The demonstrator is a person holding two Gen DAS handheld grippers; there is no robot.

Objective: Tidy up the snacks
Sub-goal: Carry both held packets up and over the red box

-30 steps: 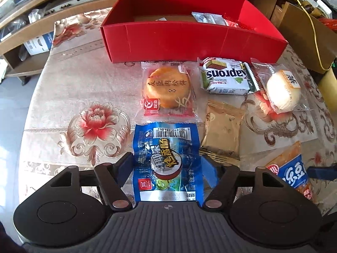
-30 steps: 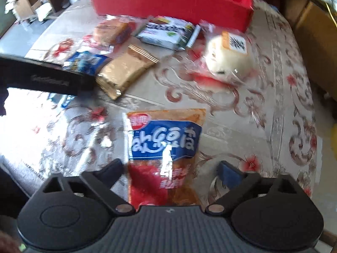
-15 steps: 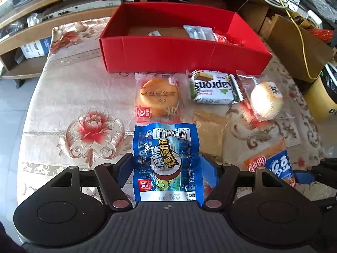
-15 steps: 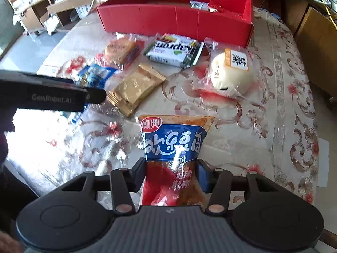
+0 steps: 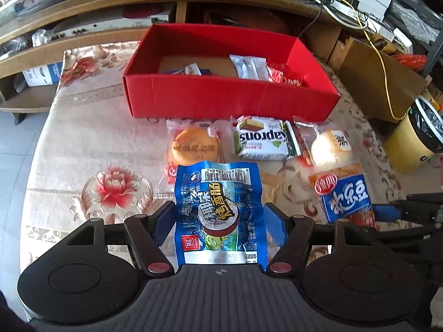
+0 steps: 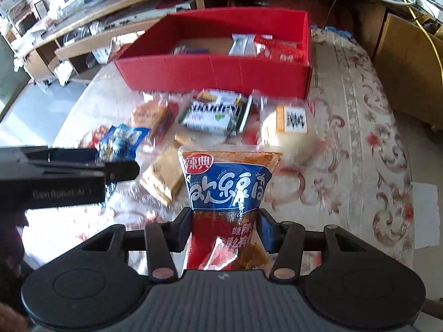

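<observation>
Packets first: we had one pinched in each tool, presumably so both could go into the box in a single trip. Our left tool [image 5: 218, 218] clamped a blue pouch [image 5: 218, 210] by its lower half, crinkly glossy film with a barcode strip at the far edge, flat and limp enough to sag a little beyond the pads. Our right tool [image 6: 225, 229] squeezed an orange-and-blue bag [image 6: 229, 193] at its waist, the film puckered where the pads pressed; its contents looked oily red through the clear lower part. Both packets seemed raised off the desk [image 5: 83, 144], which wore a pale floral cloth.

Beyond them, loose snacks lay in a rough row just short of the box: a round golden pastry [image 5: 195, 146] in clear wrap, a green-and-white wafer pack [image 5: 261, 141], a pale bun [image 5: 331, 148] in cellophane, and a tan sachet [image 6: 163, 177] nearer us. Farthest stood the red box [image 5: 229, 99], stiff card, open-topped, with a few wrapped items already on its floor.
</observation>
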